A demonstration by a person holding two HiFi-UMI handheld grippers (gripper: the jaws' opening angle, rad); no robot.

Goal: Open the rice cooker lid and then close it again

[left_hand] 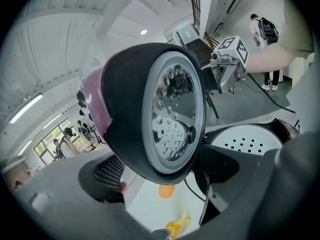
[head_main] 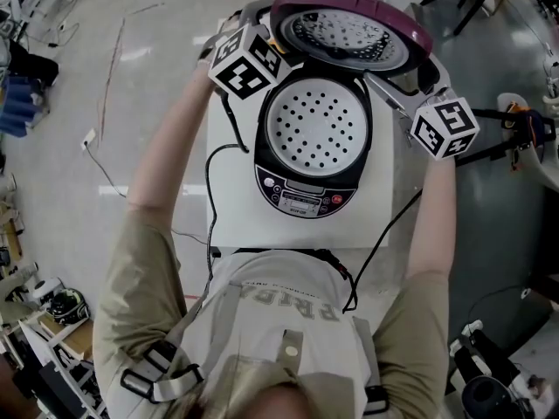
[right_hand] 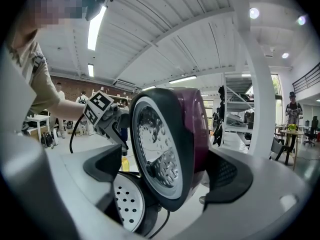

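Purple lid is stood upright behind the cooker body, unpinched between spread jaws of left gripper and right gripper.

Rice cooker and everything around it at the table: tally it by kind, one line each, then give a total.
Rice cooker: 1
Perforated white tray inside it: 1
Grippers: 2 (left gripper, right gripper)
White table: 1
Total: 5
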